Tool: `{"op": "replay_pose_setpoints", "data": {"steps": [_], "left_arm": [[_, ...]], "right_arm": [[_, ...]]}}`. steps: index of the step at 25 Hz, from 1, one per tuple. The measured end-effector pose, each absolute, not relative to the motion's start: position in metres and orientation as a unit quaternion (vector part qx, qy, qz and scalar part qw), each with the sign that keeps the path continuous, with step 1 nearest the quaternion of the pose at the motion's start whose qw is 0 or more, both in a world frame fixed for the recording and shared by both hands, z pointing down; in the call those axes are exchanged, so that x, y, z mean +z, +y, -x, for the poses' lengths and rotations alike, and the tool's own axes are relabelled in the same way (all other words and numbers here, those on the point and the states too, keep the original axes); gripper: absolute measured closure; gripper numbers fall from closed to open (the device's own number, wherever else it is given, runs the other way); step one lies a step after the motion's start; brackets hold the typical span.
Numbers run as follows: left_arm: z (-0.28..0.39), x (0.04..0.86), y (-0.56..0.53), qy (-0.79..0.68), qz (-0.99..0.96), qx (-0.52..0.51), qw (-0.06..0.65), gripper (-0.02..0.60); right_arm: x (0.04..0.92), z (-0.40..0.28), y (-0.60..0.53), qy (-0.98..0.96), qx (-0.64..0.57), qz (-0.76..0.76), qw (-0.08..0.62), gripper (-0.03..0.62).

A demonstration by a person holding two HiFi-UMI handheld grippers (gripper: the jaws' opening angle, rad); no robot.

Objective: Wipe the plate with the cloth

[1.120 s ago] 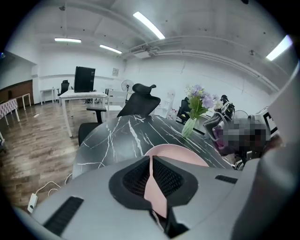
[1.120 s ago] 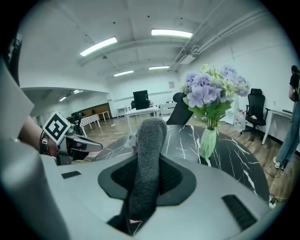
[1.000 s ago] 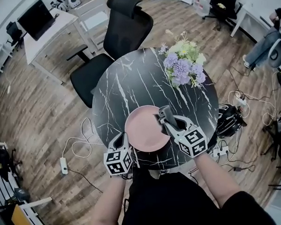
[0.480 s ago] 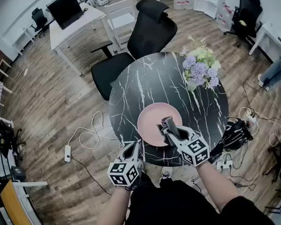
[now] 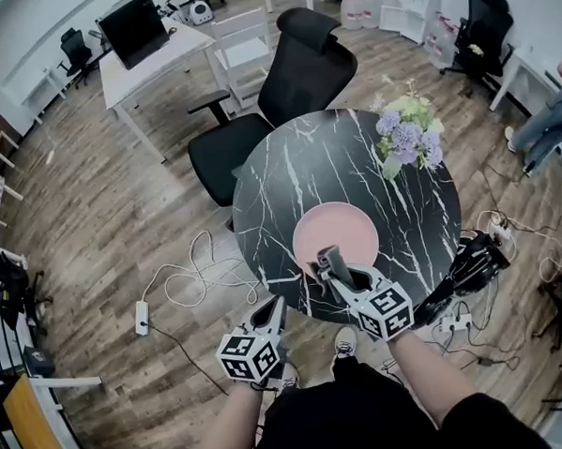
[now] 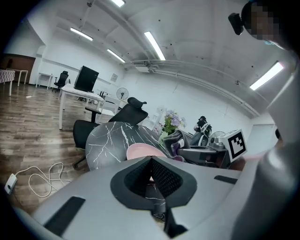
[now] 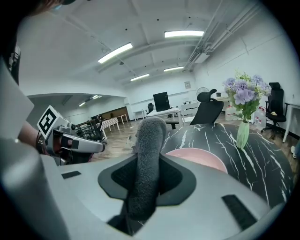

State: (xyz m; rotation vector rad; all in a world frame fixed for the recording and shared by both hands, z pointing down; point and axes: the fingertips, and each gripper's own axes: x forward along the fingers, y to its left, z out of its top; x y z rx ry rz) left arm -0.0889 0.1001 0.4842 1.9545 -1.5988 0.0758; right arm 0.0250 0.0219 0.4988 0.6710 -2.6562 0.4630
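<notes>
A pink plate lies on the round black marble table, toward its near side. My right gripper hovers at the plate's near rim, shut on a rolled grey cloth that sticks up between its jaws. The right gripper view has the cloth in front and the plate beyond it. My left gripper is off the table's near-left edge, above the floor, shut and empty. Its closed jaws point toward the plate in the left gripper view.
A vase of purple and yellow flowers stands at the table's far right. A black office chair is behind the table, a white desk farther back. Cables and a power strip lie on the wooden floor at left.
Both grippers have drawn back toward me. The left one left the plate's left rim and now hangs off the table; the right one, still holding the cloth, slid from over the plate to its near rim.
</notes>
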Motion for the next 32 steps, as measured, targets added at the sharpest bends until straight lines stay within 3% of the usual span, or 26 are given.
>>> {"op": "replay_pose_setpoints", "data": {"steps": [8,17,32], "left_arm": [[0.114,0.477,0.146,-0.543,-0.786,0.045,0.292,0.563],[0.114,0.477,0.188,-0.488,-0.826,0.057,0.276,0.563],[0.049,0.465,0.227,-0.432,-0.857,0.068,0.272,0.563]], "right_arm": [[0.490,0.000,0.086,-0.926,0.165,-0.293,0.169,0.487],[0.486,-0.015,0.151,-0.900,0.161,-0.373,0.159,0.487],[0.471,-0.083,0.201,-0.877,0.158,-0.426,0.157,0.488]]}}
